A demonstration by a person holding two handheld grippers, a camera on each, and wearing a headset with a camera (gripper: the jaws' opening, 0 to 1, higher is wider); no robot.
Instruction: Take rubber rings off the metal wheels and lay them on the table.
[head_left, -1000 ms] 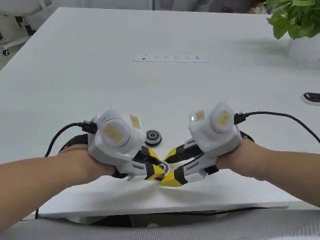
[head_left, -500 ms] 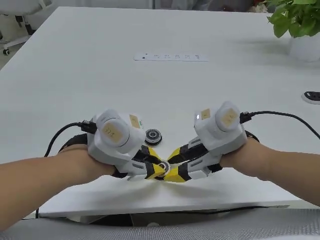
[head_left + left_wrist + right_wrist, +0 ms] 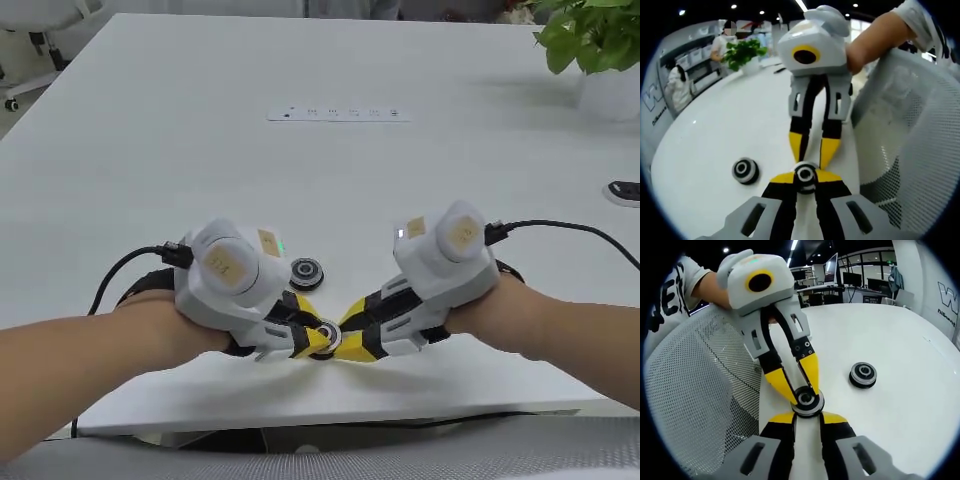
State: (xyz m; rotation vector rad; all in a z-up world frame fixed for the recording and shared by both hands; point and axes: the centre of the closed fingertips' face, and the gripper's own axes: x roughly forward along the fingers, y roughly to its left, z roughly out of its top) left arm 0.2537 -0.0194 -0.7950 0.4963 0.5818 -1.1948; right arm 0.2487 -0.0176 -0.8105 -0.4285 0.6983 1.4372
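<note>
White table point(image 3: 400, 180) in the head view: at its near edge the left gripper point(image 3: 312, 338) and right gripper point(image 3: 345, 340) meet tip to tip on a held wheel point(image 3: 325, 337). A second wheel point(image 3: 306, 272) lies just behind.

Left gripper view: its jaws are clamped on the held wheel point(image 3: 805, 176).

Right gripper view: its jaws stand narrowed at the wheel's rim. Whether they grip the rubber ring point(image 3: 815, 399) I cannot tell.

Best to brace the wheel steady and peel the ring over the table, not past its edge.

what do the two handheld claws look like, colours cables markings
Left claw and right claw match: rounded white housing, grey frame, black jaws with yellow tips. Each housing carries tan stickers and a small light, green on the left one, pale on the right. A black cable runs from each. Forearms have no sleeves.
</note>
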